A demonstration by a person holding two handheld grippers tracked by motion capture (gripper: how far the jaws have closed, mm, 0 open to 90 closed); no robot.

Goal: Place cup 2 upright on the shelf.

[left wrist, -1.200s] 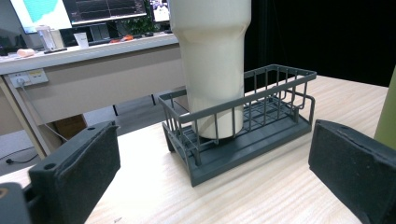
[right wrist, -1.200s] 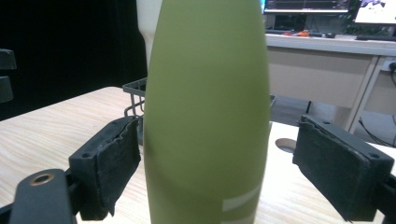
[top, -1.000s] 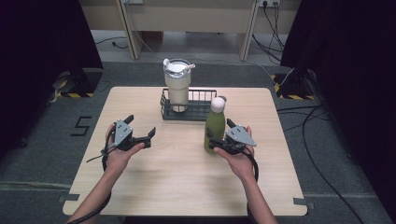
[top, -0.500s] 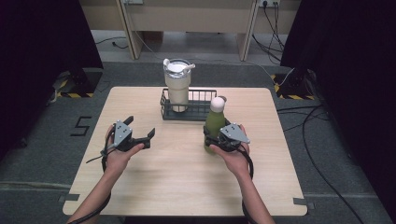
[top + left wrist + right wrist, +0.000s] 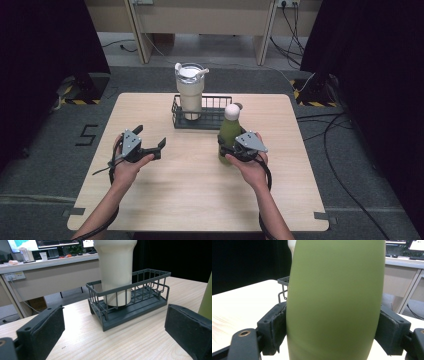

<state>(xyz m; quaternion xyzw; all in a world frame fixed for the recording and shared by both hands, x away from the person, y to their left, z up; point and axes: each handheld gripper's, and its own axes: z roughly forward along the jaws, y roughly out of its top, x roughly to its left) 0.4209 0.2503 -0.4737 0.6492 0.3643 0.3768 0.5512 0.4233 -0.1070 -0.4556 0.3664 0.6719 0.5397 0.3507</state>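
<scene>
The green bottle (image 5: 229, 134) with a white cap stands upright on the table beside the basket.

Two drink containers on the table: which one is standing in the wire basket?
The cream tumbler with the white lid stands in the dark wire basket. The green bottle stands outside it, clamped in the right gripper.

The one sign I can read is a dark figure "5" (image 5: 88, 135) marked on the grey carpeted floor (image 5: 45, 165), just off the left edge of the light wooden tabletop (image 5: 200, 185). In the left gripper view, the computer screens (image 5: 37, 244) on the long beige desk behind show charts and lines of writing, but they are too small and blurred to make out. The cream tumbler, the green bottle and the dark wire basket carry no lettering that I can see.
</scene>
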